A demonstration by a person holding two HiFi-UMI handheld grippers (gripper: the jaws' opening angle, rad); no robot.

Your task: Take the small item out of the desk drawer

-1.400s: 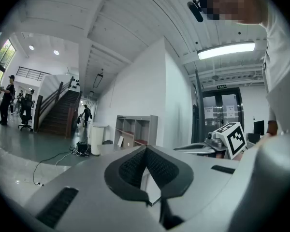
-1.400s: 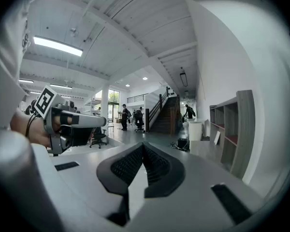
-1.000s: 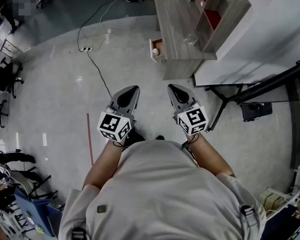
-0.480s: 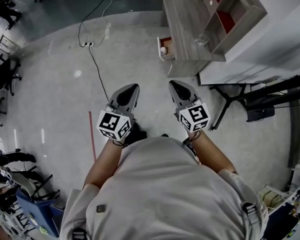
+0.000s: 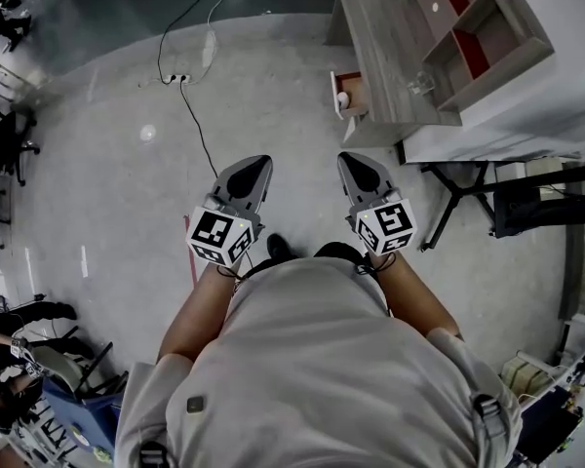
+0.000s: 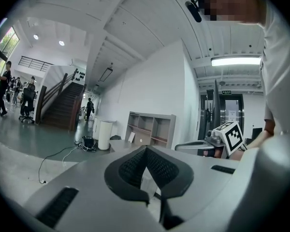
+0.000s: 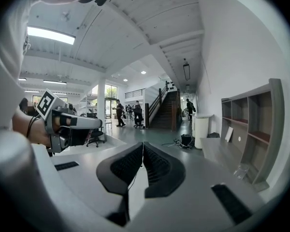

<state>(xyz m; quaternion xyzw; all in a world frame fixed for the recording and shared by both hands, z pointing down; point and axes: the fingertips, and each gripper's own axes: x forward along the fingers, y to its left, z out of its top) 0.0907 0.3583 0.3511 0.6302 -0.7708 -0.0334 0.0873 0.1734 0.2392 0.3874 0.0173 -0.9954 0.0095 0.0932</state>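
Under the head camera, a person is standing on a grey concrete floor [image 5: 97,203], holding the left gripper [image 5: 261,161] and the right gripper [image 5: 346,157] side by side in front of the body. Both are pointing ahead and hanging over bare floor. A grey wooden desk [image 5: 380,37] is standing ahead and to the right, carrying a shelf unit [image 5: 487,18]. Its drawer [image 5: 356,94] is standing open toward the person, and the small item [image 5: 343,98], white and round, is lying inside it, well apart from both grippers. A black cable [image 5: 197,130] is trailing across the floor from a power strip [image 5: 178,78], and office chairs [image 5: 5,144] are standing at the far left.

Along the left gripper's own view, its jaws are meeting at the tips and gripping nothing. Beyond them a large white-walled hall is opening out, with a staircase [image 6: 63,108] rising at the left, a white bin [image 6: 105,134] standing near the shelf unit, and people walking far off.

Along the right gripper's own view, its jaws are pressing together, also empty. The desk is running along the right wall with a clear glass [image 7: 241,170] standing on it, and ceiling lights are glowing overhead.
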